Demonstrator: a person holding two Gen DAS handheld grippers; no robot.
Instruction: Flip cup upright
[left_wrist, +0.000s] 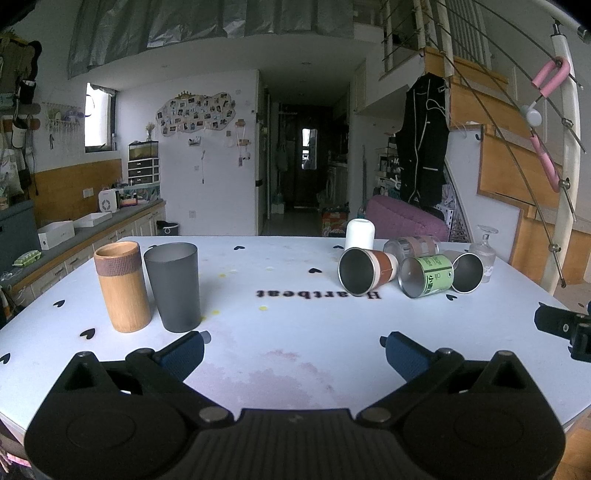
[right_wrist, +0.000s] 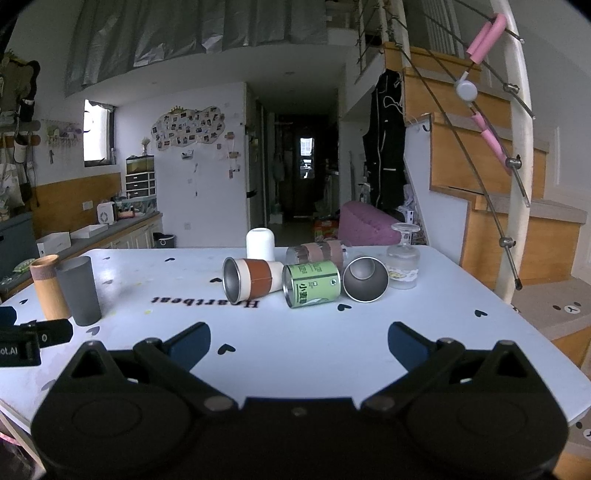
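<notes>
Hovering above the white bench (right_wrist: 443, 295), your left tongs (left_wrist: 295, 341) and right tongs (right_wrist: 299, 338) both gape apart, holding nothing. Ahead of you, the brown-sleeved steel cup (right_wrist: 251, 282) lies on its side beside the green tin can (right_wrist: 312, 282) and a toppled grey metal cup (right_wrist: 365, 278). Upright bamboo cup (left_wrist: 122, 286) and dark grey tumbler (left_wrist: 173, 286) stand far left.

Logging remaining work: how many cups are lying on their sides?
4, clustered on the table's right: brown-banded cup, green-labelled cup, grey steel cup, and a clear banded one behind them. Others may be hidden.
</notes>
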